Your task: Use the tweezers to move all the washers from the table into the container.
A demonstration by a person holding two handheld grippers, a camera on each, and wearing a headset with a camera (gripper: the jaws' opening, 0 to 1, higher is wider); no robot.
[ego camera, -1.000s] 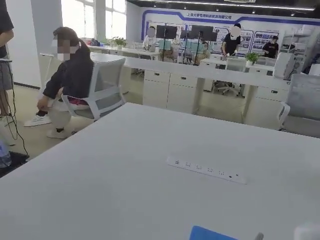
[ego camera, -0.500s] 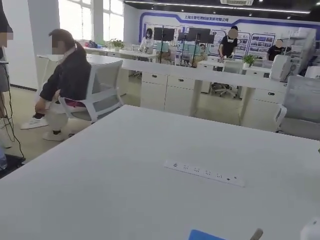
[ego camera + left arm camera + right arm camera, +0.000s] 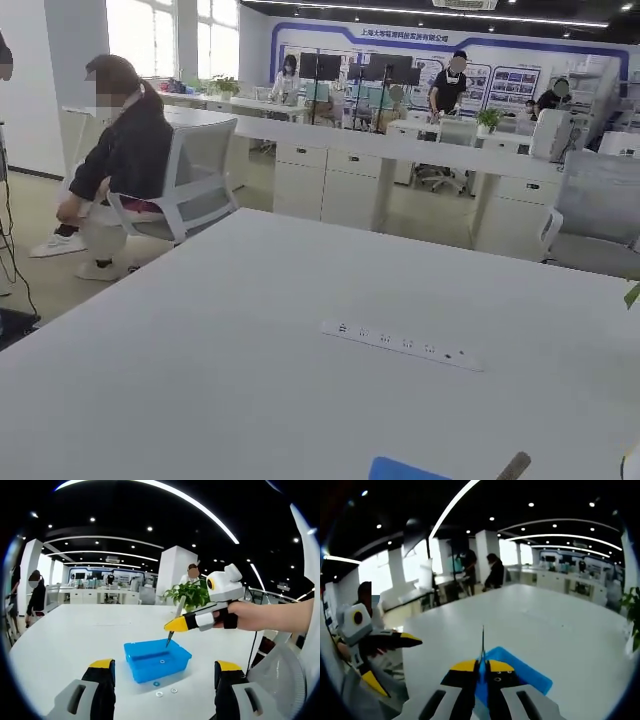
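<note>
Camera panned right, white table (image 3: 200,380), power strip (image 3: 400,344), blue container (image 3: 400,471), tweezers (image 3: 516,464), open office

Head view: across bench (image 3: 200,380), past container (image 3: 400,471)
Left gripper view: low, facing container
Right gripper view: close above container
Shared: container

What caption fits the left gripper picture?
The right gripper aims tweezers at a blue container; washers lie on the table.

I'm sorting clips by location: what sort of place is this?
Probably an open-plan office or lab: rows of white desks with drawer units, an office chair, monitors before a blue wall display, and a power strip on the white worktable.
</note>
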